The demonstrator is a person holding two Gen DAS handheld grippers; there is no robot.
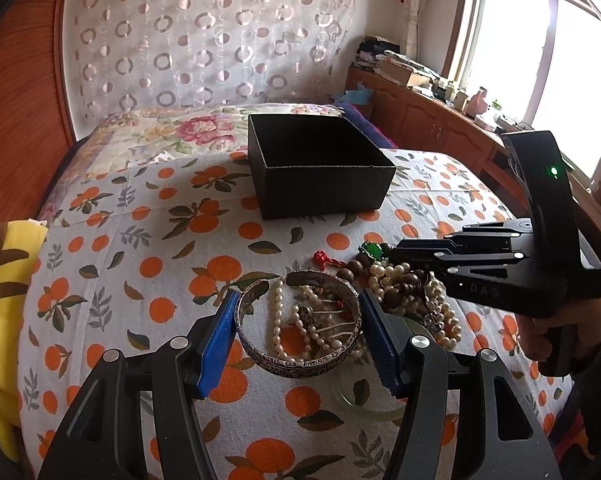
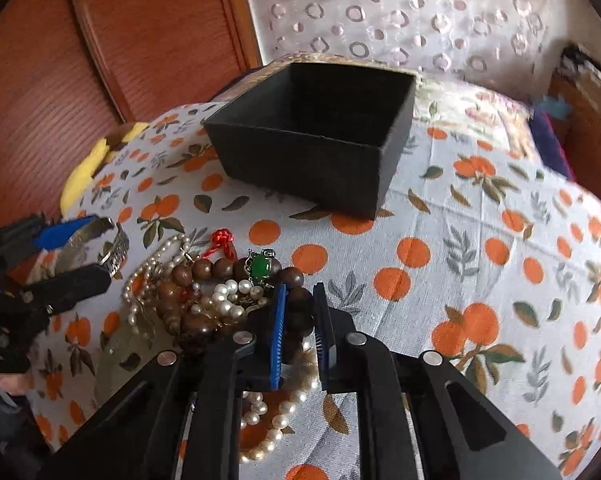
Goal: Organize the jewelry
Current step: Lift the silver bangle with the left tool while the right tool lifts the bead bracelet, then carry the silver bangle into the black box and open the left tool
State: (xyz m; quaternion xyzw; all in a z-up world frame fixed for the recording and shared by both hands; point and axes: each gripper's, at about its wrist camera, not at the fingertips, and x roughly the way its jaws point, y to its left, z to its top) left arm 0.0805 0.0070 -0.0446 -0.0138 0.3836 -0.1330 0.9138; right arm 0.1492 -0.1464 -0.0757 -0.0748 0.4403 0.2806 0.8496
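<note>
L gripper [image 1: 298, 330] wide, pads either side of silver bangle [image 1: 300, 322], R gripper [image 2: 300, 320] narrow round wood beads [image 2: 296, 312], black box [image 1: 320, 168] behind, on bed w/ orange-print sheet [image 1: 140, 240]

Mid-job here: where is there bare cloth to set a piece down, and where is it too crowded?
Free: the orange-print cloth right of the jewelry pile, running up to the black box, and the strip left of the silver bangle toward the yellow cushion. The box looks empty. Crowded: the pile itself, with the left gripper around the bangle and the right gripper on wooden beads.
</note>
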